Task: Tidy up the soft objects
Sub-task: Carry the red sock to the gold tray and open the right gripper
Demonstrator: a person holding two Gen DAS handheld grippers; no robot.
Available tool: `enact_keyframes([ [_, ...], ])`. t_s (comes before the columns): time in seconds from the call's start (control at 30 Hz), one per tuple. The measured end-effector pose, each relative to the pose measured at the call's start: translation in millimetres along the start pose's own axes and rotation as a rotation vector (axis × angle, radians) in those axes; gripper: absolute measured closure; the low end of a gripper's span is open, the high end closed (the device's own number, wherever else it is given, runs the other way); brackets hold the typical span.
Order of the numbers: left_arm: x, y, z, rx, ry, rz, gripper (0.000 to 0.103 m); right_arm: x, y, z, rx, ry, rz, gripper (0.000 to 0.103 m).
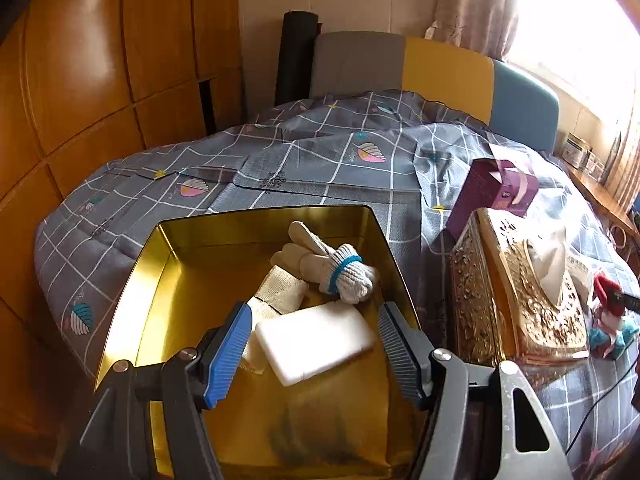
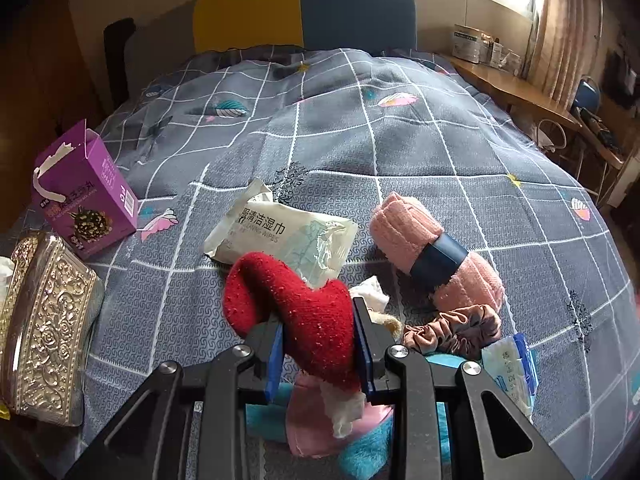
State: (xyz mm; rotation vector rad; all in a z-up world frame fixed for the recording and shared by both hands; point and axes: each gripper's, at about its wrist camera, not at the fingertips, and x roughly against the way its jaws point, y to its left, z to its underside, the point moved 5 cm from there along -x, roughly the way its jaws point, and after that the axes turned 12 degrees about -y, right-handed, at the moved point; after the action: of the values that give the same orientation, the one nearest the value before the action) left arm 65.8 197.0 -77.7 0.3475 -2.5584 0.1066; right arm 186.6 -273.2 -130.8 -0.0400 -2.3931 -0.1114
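Grey checked bedding (image 2: 360, 148) with leaf prints covers the bed, where a gold metal tin (image 1: 224, 288) sits open. Inside it lie a white foam block (image 1: 316, 340), a bundled pair of white knit gloves with a blue band (image 1: 332, 264) and a cream folded cloth (image 1: 280, 292). Over the tin hangs the left gripper (image 1: 316, 344), jaws spread wide, the foam block below and between them, untouched. Further right on the bed, the right gripper (image 2: 318, 344) is clamped on a red fuzzy sock (image 2: 296, 308), lifted above a pink rolled towel (image 2: 432, 256), a wet-wipes packet (image 2: 280, 236) and a mauve scrunchie (image 2: 456, 330).
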Motion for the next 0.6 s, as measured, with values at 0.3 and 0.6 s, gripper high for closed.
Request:
enact_keyframes([
  [0.3,11,-1,6,-0.023,-0.016,0.023,0.037,1,14,-28,-0.122,0.015,-0.038,0.073],
  [0.6,12,4,11,-0.005,0.0,0.051,0.037,27,104,-86,-0.08,-0.066,-0.218,0.073],
])
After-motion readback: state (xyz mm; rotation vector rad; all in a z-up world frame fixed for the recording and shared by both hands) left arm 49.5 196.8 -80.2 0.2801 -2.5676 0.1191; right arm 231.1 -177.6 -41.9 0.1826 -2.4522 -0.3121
